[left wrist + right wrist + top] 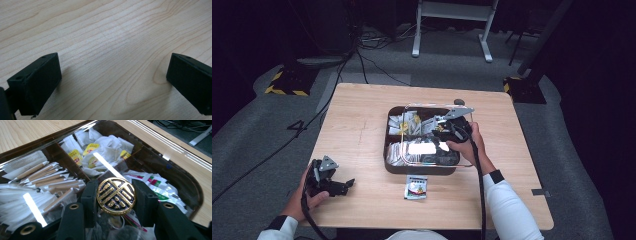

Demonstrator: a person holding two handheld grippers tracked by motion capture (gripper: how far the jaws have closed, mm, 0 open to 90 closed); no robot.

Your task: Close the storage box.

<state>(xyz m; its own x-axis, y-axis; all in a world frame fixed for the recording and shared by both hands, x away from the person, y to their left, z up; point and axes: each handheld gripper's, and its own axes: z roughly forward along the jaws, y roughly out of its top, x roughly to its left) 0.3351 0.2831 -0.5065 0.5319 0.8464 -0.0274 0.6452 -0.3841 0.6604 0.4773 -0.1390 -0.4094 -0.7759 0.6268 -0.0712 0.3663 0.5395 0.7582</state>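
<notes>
Light wood table (357, 130), square top, bare grain close up in the left gripper view (107, 37). One small sachet (416, 187) lies flat on the table just in front of the box, near the front edge, apart from it. Grey carpet floor (257, 135) around the table. Black cables (362, 60) run across the floor behind the table. White metal stand legs (452, 30) at the back. Yellow-black striped base (287, 82) at back left, another (519, 85) at back right. Dark surroundings.
</notes>
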